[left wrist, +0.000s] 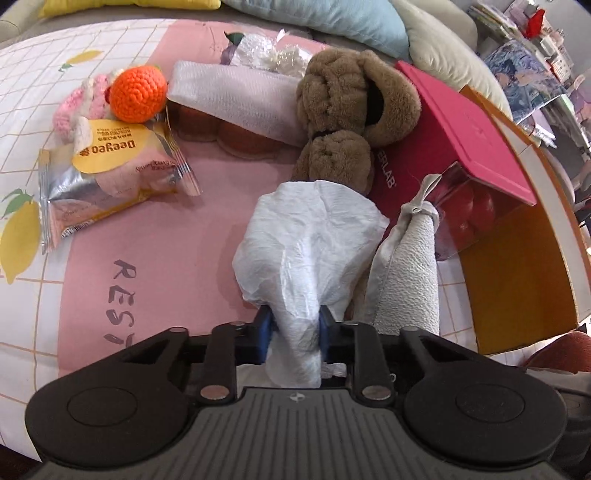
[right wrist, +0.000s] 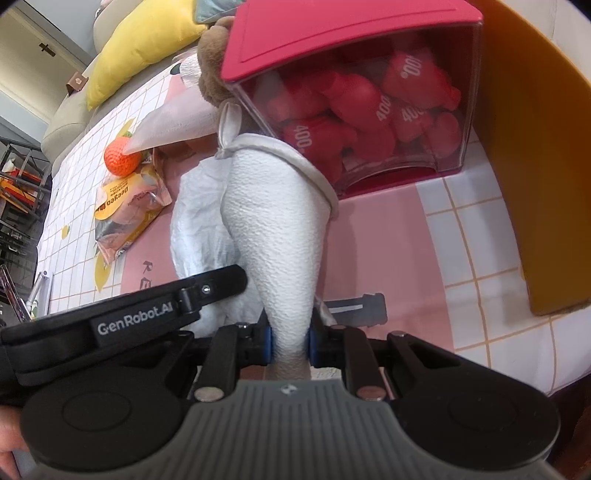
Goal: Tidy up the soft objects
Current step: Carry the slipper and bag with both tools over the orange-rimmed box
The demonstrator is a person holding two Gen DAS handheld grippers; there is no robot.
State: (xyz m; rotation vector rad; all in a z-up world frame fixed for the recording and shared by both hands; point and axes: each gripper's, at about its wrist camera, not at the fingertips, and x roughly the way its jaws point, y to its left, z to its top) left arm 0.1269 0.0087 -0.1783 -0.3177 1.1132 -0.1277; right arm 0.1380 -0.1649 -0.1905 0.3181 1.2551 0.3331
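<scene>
Lemon-print bedsheet (left wrist: 33, 110) under everything. Far left, pink-white crochet piece (left wrist: 72, 101) touching orange crochet ball (left wrist: 137, 92); Deegeo snack packet (left wrist: 110, 173) just below them. Next, white foam-wrapped bundle (left wrist: 236, 99) lying across brown round items, possibly cakes, mostly hidden. Centre, brown plush toy (left wrist: 347, 114) leaning on red-lidded clear box (left wrist: 465, 129) holding red pieces marked 400. Left gripper (left wrist: 294, 332) has blue pads clamped tight on a crumpled white plastic bag (left wrist: 306, 240), which blocks the plush's lower end. Just right of it, right gripper (right wrist: 290, 339) pinches the narrow end of a white textured pouch (right wrist: 277, 221); its tied top touches the box front. Orange-rimmed board (left wrist: 524, 236) at far right. Yellow pillow (right wrist: 144, 44), blue pillow (left wrist: 321, 18) behind.
</scene>
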